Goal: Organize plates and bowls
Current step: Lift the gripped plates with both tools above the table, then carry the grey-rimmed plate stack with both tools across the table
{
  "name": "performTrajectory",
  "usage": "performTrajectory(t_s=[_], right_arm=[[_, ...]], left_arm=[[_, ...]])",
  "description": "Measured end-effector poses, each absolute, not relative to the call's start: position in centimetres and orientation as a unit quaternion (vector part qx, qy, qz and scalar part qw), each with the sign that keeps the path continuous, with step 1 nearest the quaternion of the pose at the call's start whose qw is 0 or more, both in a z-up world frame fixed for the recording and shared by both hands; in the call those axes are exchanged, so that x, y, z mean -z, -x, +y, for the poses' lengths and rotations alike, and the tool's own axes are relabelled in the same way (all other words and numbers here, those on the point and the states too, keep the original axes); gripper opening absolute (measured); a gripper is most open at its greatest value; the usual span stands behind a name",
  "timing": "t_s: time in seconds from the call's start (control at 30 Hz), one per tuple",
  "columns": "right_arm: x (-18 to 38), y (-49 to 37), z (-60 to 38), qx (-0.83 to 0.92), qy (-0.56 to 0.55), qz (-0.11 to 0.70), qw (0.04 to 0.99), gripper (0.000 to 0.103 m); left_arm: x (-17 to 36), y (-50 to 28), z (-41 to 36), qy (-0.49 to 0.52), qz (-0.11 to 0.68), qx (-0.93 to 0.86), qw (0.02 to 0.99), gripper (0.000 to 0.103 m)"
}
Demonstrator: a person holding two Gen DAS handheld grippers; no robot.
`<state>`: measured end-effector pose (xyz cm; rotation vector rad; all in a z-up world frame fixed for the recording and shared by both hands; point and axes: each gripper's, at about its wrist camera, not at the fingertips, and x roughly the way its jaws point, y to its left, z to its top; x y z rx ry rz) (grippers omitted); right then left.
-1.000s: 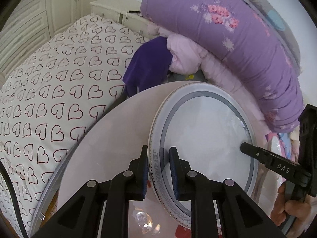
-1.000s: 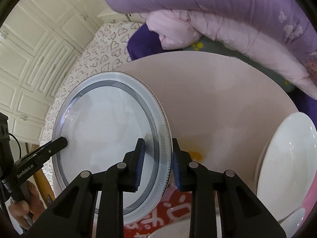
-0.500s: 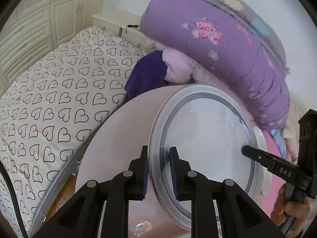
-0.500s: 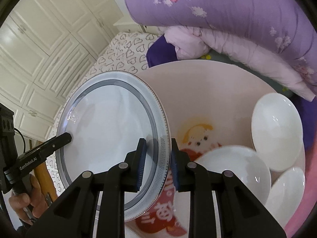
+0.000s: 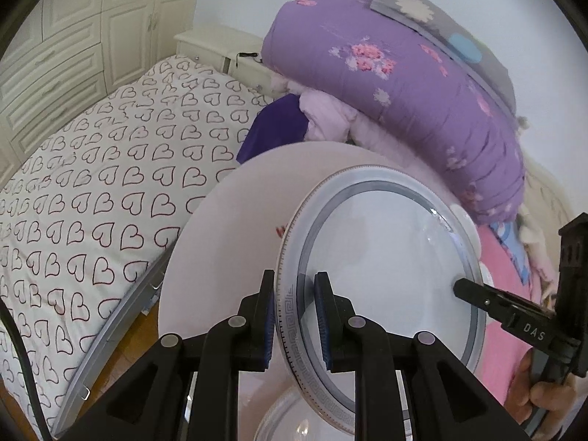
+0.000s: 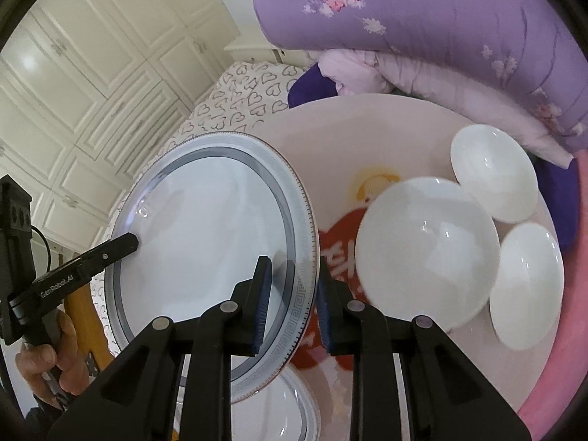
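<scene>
Both grippers have lifted the grey-rimmed plate [image 5: 386, 275] higher since a second ago, so more of the round pink table [image 5: 220, 257] and the three white bowls [image 6: 426, 253] now shows beneath it. In the left wrist view the left gripper [image 5: 296, 316] has its fingers [image 5: 323, 327] nearly shut, one on each face of the plate's patterned rim at its near edge. Across the plate, the right gripper [image 6: 290, 301] pinches the opposite rim in the same way, its fingers [image 6: 261, 305] narrowly parted by only the rim's thickness. So held, the plate is tilted and clear of the table, above its left part in the right wrist view. All three bowls sit on the table's right part, the largest nearest the plate and the two smaller ones just beyond it. Part of another grey-rimmed plate [image 6: 294, 404] lies on the table below the lifted one. Behind the table are a heart-print bed [image 5: 92, 202] and a rolled purple quilt [image 5: 404, 92].
</scene>
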<state>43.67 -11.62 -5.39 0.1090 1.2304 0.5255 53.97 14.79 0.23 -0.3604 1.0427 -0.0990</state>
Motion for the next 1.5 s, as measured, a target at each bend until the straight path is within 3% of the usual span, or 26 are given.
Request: performTrajectory(t_s=[0.97, 1.5], right_arm=[[9.2, -32.1, -14.6, -0.257, -0.053, 0.584, 0.768, 0.023], [11.7, -29.4, -14.8, -0.255, -0.031, 0.609, 0.751, 0.023]], left_arm=[[1.4, -42.7, 11.1, 0.145, 0.514, 0.041, 0.844, 0.016], [4.7, -42.6, 9.1, 0.114, 0.541, 0.039, 0.832, 0.018]])
